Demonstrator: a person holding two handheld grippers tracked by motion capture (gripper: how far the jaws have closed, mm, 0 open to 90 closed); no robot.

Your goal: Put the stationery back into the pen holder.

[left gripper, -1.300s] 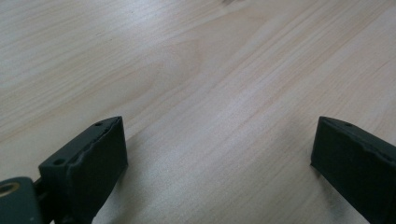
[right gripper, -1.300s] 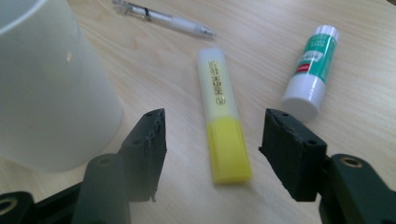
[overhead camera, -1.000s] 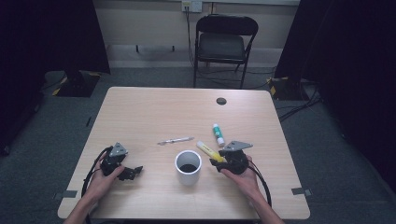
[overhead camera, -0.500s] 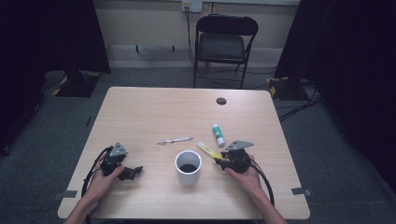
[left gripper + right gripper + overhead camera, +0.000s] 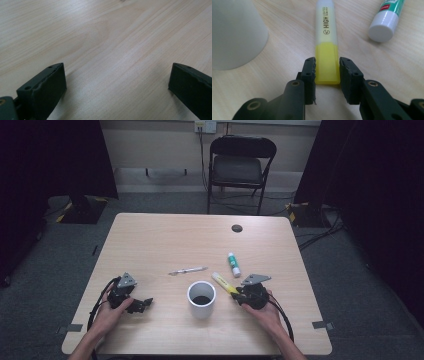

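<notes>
1. The right tool (image 5: 327, 72) is seen closed around the yellow tail end of a highlighter (image 5: 326, 42), with both pads at or very near its sides; whether firm contact has been made on each side cannot be told for certain. The highlighter lies flat on the desk (image 5: 165, 240), just right of the white cup (image 5: 201, 299), with its pale end pointing away from the tool.

2. Only the very end of the barrel is held. If it is lifted from there, the long free end could droop or pivot between the pads, and the highlighter could be dropped.

3. The barrel looks smooth and flat-sided, so a slight skew in the grip could cause it to be squeezed out forward rather than held.

4. The cup stands near the free end. A swing toward it could knock the rim, and the cup could be tipped or pushed, since it looks light.

5. A glue stick (image 5: 387, 20) lies just beside the highlighter; it could be nudged and set rolling if the highlighter is dragged instead of raised.

6. The left tool (image 5: 112, 82) rests wide open over bare desk, holding nothing, well apart from the cup, so no steadying of the cup is offered.
</notes>
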